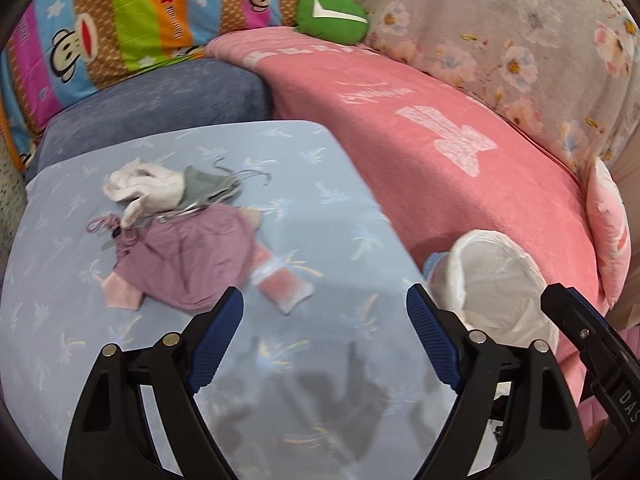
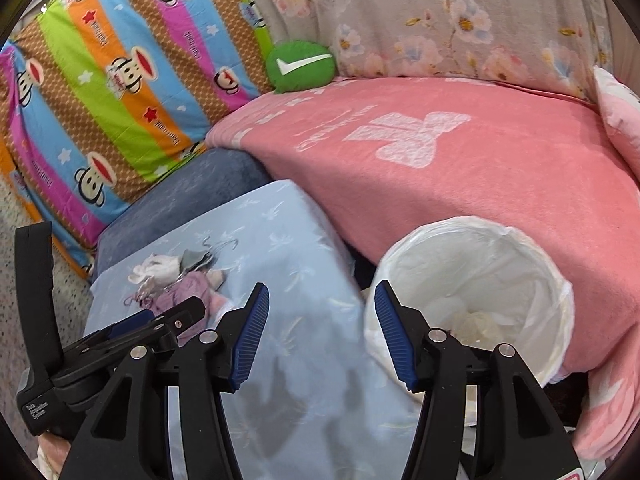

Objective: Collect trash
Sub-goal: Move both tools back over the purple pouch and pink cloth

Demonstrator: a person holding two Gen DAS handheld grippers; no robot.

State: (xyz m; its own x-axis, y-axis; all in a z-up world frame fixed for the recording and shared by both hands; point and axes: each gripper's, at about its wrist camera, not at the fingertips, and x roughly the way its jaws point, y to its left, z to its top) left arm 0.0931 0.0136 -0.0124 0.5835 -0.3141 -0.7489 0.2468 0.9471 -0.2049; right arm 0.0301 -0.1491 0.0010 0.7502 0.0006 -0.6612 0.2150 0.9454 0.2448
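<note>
A pile of trash lies on the light blue patterned surface (image 1: 304,168): a crumpled white tissue (image 1: 140,190), a grey face mask (image 1: 208,190), a purple face mask (image 1: 188,258) and a pink wrapper (image 1: 284,286). The pile also shows small in the right wrist view (image 2: 176,280). My left gripper (image 1: 324,316) is open and empty, just in front of the pile. A white-lined trash bin (image 2: 480,280) stands right of the surface, with some crumpled paper inside; it also shows in the left wrist view (image 1: 500,276). My right gripper (image 2: 320,312) is open and empty, at the bin's left rim.
A pink blanket (image 1: 440,140) covers the sofa behind the bin. A striped monkey-print pillow (image 2: 112,80), a green round cushion (image 2: 300,66), a floral cover (image 2: 440,20) and a dark blue cushion (image 1: 160,100) lie behind.
</note>
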